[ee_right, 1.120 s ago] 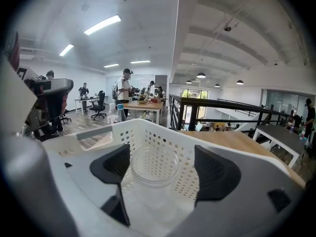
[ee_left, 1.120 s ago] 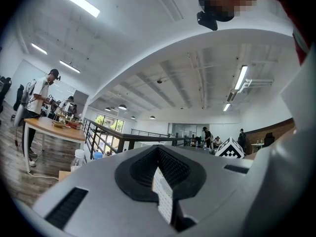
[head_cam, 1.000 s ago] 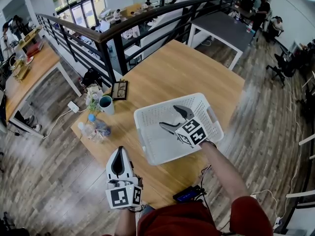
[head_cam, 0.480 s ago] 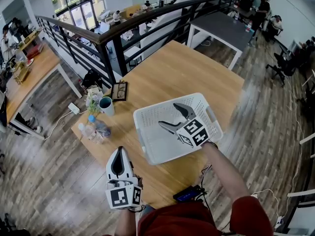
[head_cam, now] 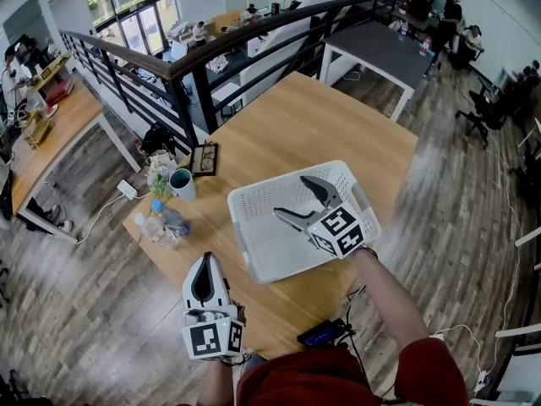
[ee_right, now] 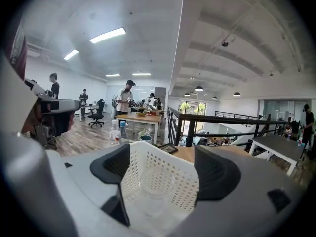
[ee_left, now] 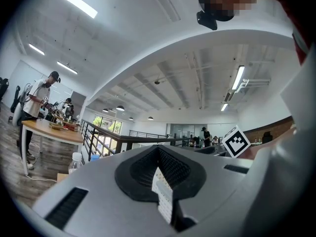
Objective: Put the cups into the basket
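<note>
The clear plastic cup [ee_right: 155, 189] stands in the white perforated plastic basket [ee_right: 173, 179], just ahead of the right gripper's [head_cam: 292, 196] jaws, seemingly below them. The teal round cup [head_cam: 183, 180] sits on the wooden table [head_cam: 313, 117], well ahead of the left gripper's [head_cam: 204, 269] jaws.

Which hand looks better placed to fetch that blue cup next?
Probably the left tool: it is on the same side as the blue cup, while the right tool hangs open over the basket.

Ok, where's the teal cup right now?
Head view: the teal cup stands on the table left of the white basket, beside the small plant and water bottle.
</note>
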`<action>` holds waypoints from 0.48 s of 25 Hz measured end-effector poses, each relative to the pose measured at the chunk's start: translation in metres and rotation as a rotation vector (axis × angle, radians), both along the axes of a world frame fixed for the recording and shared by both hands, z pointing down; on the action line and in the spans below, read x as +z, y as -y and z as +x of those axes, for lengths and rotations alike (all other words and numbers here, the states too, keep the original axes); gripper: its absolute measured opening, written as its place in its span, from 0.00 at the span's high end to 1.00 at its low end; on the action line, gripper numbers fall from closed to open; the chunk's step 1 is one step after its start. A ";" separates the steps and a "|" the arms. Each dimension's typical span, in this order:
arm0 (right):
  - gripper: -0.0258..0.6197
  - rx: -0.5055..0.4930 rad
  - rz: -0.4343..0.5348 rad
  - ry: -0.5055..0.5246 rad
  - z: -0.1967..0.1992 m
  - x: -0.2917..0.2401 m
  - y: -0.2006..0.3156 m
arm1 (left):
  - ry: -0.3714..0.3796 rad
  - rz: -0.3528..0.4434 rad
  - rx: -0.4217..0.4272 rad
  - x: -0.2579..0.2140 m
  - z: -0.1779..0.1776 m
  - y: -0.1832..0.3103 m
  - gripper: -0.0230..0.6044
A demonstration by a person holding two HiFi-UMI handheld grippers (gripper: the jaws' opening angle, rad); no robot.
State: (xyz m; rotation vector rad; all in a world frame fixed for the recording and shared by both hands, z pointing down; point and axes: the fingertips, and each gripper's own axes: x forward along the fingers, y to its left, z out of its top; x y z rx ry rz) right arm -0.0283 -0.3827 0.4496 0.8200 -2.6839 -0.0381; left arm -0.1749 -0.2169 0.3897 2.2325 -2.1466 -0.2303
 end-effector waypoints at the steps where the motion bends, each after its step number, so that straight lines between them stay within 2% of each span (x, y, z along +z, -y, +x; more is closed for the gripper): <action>1: 0.37 0.000 0.007 0.007 0.001 -0.004 -0.002 | 0.001 0.001 0.001 -0.001 0.000 0.000 0.96; 12: 0.37 0.001 0.065 0.091 0.006 -0.041 -0.024 | 0.006 0.006 0.011 -0.003 0.005 0.001 0.96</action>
